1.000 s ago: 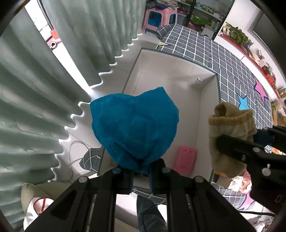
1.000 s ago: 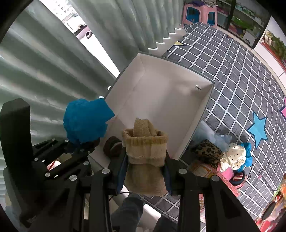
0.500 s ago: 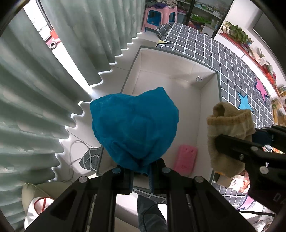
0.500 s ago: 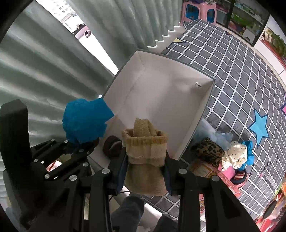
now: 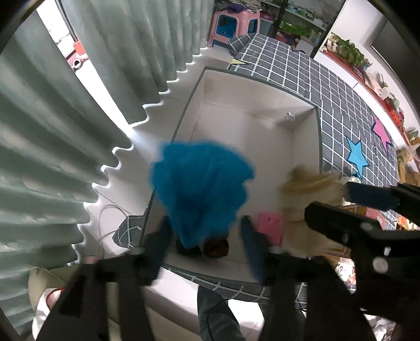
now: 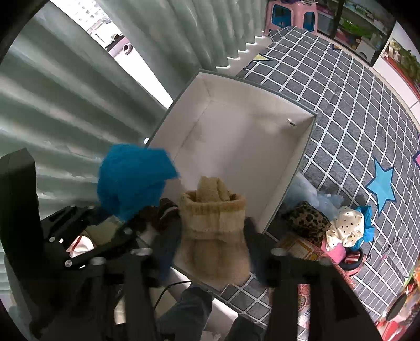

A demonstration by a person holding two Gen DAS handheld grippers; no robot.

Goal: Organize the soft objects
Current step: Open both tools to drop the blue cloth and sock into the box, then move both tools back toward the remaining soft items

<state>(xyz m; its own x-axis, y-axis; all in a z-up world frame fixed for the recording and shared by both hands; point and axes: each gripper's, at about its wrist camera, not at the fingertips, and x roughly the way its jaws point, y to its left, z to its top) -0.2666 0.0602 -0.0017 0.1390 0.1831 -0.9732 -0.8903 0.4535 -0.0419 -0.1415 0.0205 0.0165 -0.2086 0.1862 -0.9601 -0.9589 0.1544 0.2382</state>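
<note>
- Blue cloth [image 5: 202,188] was between the left gripper [image 5: 204,241] fingers, blurred; jaws were opening, pads stood clear of it on both sides.
- Tan knit sock [image 6: 214,230] sat between the right gripper [image 6: 212,244] fingers; jaws were opening there too, gaps showed beside the fabric, no pinch.
- Both grippers pointed steeply down over the near end of the white box [image 5: 304,162]; right gripper was just right of the left one.
- Below the left gripper, on the box floor: pink soft item [image 5: 270,230] just right of the fingertips, dark brown item [image 5: 216,248] straight under the blue cloth.
- Far end of the box, ahead of both grippers, held only a small fitting [image 6: 291,122] on the wall.
- Right of the right gripper, on the grey grid mat [image 6: 354,105]: leopard-print piece [image 6: 307,220], white polka-dot cloth [image 6: 346,228], pale blue fluffy piece [image 6: 323,199], all outside the box.
- Blue star print [image 6: 382,185] on the mat farther right.
- Green curtain [image 5: 65,131] hung left of the left gripper; pink stool [image 5: 233,25] far ahead.
- No readable text or brand marks; a printed pack near the right gripper was too blurred to read.
</note>
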